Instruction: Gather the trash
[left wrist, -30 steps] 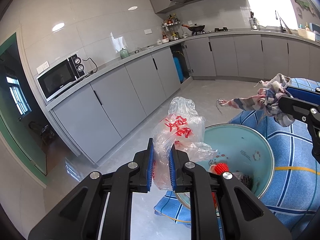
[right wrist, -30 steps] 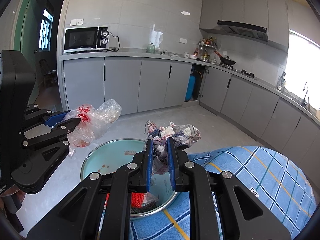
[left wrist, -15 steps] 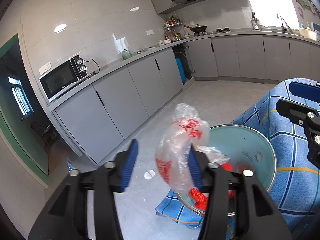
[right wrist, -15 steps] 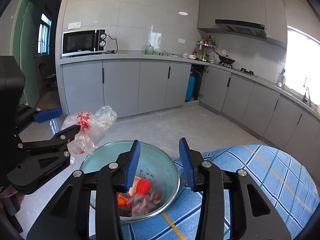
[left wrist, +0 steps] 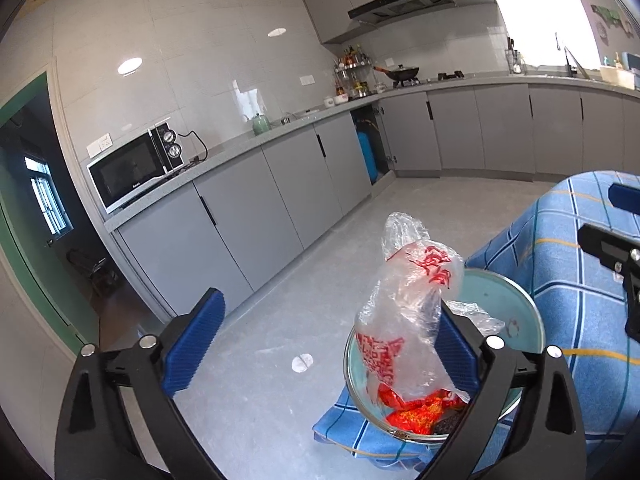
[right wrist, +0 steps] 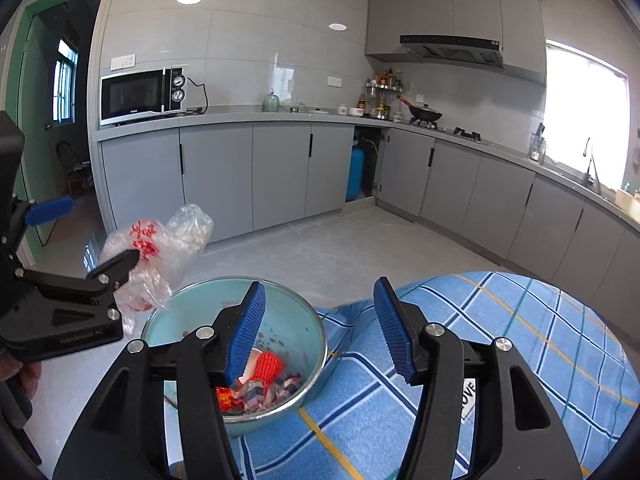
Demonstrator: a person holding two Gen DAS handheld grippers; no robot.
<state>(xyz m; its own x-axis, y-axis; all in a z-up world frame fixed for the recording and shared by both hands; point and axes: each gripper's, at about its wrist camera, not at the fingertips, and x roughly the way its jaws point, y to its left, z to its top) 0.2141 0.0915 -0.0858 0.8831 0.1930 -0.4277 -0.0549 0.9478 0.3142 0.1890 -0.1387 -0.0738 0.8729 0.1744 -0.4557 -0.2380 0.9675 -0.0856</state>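
A pale blue bowl (left wrist: 516,312) (right wrist: 192,304) stands at the corner of a blue checked tablecloth (right wrist: 500,360). It holds red wrappers (left wrist: 416,416) and a crumpled checked cloth (right wrist: 266,392). My left gripper (left wrist: 320,340) is open wide; a clear plastic bag with red print (left wrist: 404,308) (right wrist: 154,252) clings to its right finger above the bowl's near rim. My right gripper (right wrist: 320,328) is open and empty, above the bowl's right side.
Grey kitchen cabinets (right wrist: 280,172) and a counter with a microwave (right wrist: 142,94) run along the far wall. Grey floor (left wrist: 280,340) lies beyond the table corner. A green doorway (left wrist: 36,240) is at the left.
Both grippers have opened. The checked cloth left the right gripper and lies in the bowl. The plastic bag slipped from the left gripper's grasp and hangs against its right finger.
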